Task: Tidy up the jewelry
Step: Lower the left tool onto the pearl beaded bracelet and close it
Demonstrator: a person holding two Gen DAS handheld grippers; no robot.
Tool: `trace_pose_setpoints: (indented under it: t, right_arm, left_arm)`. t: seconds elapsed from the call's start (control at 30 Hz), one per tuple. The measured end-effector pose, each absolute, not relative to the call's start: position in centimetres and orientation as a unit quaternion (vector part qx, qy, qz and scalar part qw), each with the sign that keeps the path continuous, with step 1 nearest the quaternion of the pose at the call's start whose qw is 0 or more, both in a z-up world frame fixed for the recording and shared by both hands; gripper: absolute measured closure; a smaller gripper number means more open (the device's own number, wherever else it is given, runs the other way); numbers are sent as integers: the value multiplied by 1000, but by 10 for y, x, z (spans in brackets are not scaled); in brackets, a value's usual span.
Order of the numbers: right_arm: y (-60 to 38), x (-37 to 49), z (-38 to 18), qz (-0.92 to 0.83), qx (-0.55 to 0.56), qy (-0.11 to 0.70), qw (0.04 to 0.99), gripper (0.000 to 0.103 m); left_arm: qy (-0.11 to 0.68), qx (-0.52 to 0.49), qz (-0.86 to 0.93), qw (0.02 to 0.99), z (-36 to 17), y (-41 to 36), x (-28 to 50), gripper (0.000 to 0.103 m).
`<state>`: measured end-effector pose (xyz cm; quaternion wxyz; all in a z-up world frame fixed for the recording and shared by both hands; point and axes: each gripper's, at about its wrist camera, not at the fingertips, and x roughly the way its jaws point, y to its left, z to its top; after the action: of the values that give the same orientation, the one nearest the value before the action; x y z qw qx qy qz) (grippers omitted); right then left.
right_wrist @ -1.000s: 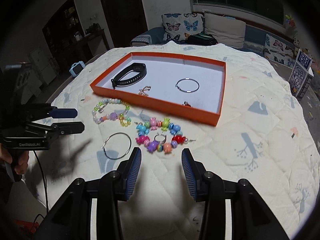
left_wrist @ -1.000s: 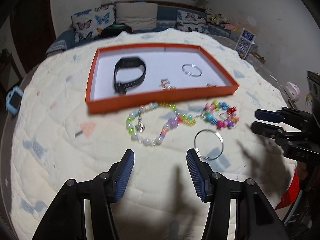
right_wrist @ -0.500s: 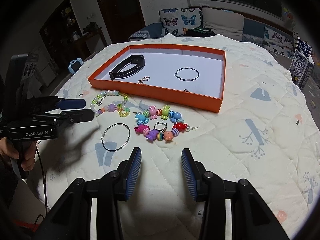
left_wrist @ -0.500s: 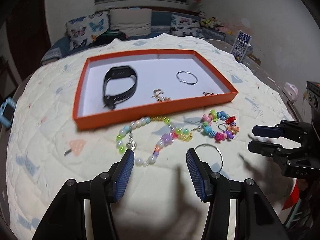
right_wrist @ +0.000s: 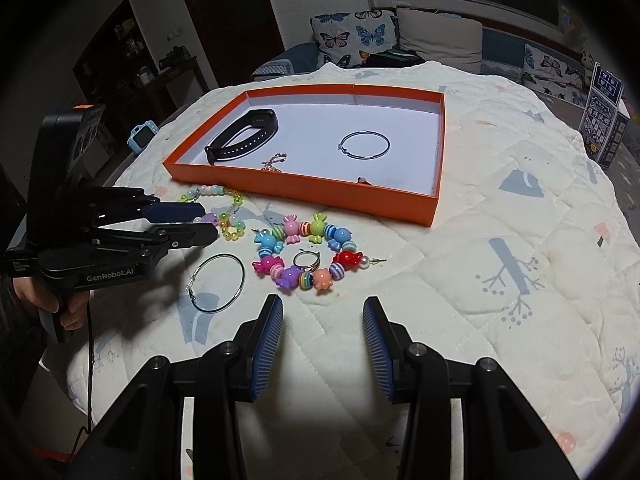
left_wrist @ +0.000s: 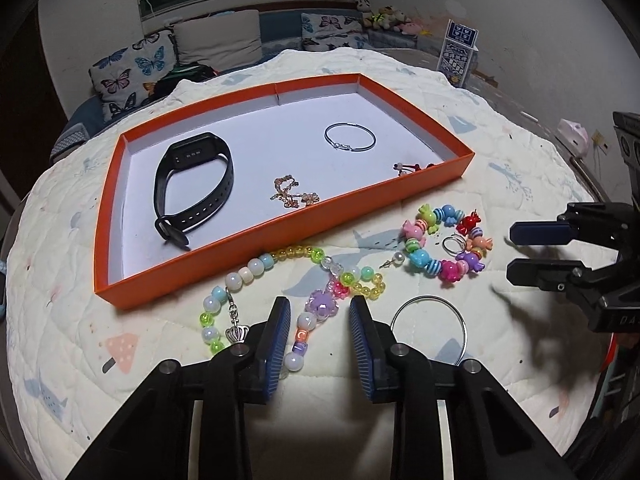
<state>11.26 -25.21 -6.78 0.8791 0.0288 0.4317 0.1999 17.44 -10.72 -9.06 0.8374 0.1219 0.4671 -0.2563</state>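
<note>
An orange tray (left_wrist: 280, 222) (right_wrist: 304, 194) holds a black watch band (left_wrist: 192, 188), a silver hoop (left_wrist: 349, 137) and a thin gold chain (left_wrist: 294, 195). In front of it lie a pastel bead bracelet (left_wrist: 320, 304) (right_wrist: 230, 216), a candy bead bracelet (left_wrist: 444, 246) (right_wrist: 308, 256), a small ring (right_wrist: 306, 259) and a loose silver hoop (left_wrist: 428, 326) (right_wrist: 216, 288). My left gripper (left_wrist: 318, 312) (right_wrist: 200, 224) is open, its jaws on either side of the pastel bracelet's purple flower bead. My right gripper (right_wrist: 322, 316) (left_wrist: 516, 252) is open and empty, just short of the candy bracelet.
The jewelry lies on a quilted cream cloth (right_wrist: 500, 260) over a round table. A blue toy watch (right_wrist: 140, 136) lies at the table's far left edge. A patterned box (right_wrist: 604, 120) stands at the far right. A sofa with butterfly cushions (left_wrist: 132, 68) is behind.
My left gripper has moved forward and down over the pastel bead bracelet, which now lies between its jaws. My right gripper has edged closer to the candy bracelet.
</note>
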Motion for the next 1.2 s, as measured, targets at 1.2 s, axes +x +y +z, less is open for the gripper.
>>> trace_pose_setpoints:
  t: [1.2]
  right_arm:
    - [-247,150,-66,213,-7,427,879,64]
  left_arm:
    - [429,63,-254,865,-52,-71,135,86]
